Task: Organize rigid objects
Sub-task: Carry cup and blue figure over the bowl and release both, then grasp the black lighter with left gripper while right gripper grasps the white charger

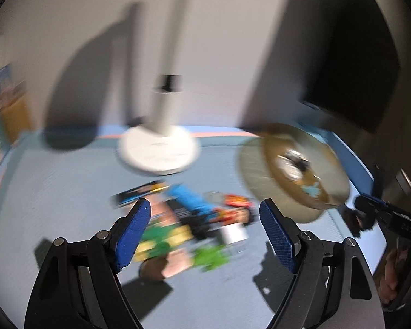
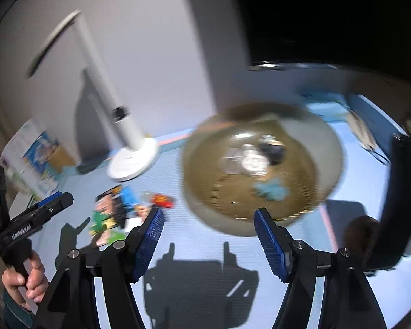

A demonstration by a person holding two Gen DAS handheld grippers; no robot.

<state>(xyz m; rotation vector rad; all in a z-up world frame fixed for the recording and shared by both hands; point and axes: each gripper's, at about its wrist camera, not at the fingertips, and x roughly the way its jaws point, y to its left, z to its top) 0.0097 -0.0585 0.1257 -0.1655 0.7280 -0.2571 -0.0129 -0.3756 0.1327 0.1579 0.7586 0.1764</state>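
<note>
Left gripper (image 1: 205, 213) jaws apart and empty, above the toy pile (image 1: 183, 224) on the blue mat (image 1: 54, 192); looks like the reach-for-next-item step. Right gripper (image 2: 208, 222) also apart and empty, before the woven basket (image 2: 211, 213). Next: left descends onto one toy, clamps, carries it to the basket.

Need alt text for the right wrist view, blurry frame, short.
The open right gripper, nothing between its blue pads, points at a round woven basket holding a few small items on a blue mat. To the left lie a pile of colourful toys, a white lamp base and the left gripper.
</note>
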